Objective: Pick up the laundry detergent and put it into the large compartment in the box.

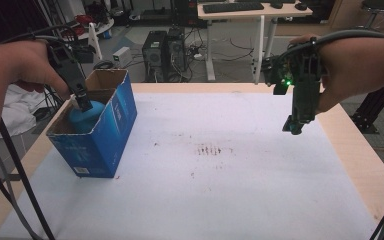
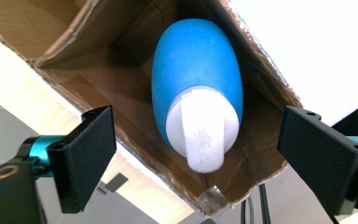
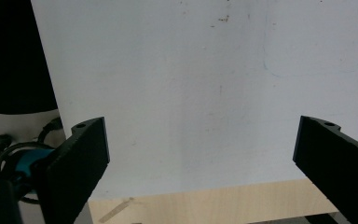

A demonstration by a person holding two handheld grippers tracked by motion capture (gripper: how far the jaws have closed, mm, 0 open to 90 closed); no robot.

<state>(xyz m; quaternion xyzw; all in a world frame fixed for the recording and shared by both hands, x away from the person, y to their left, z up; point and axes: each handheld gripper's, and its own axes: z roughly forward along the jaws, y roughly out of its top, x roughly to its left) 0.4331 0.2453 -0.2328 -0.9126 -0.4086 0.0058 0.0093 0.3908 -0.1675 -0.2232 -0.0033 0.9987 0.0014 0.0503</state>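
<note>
A blue cardboard box with an open top stands at the table's left side. Inside it lies a blue egg-shaped bottle with a white cap; its blue body pokes up in the high view. My left gripper hovers over the box mouth, its jaws spread wide on either side of the cap without touching it. My right gripper hangs above the white sheet at the table's right, pointing down, jaws wide apart with nothing between them.
A white sheet with faint reddish stains covers the wooden table. Behind the table are a desk with a keyboard, computer towers and cables on the floor. A black tripod leg stands at the left.
</note>
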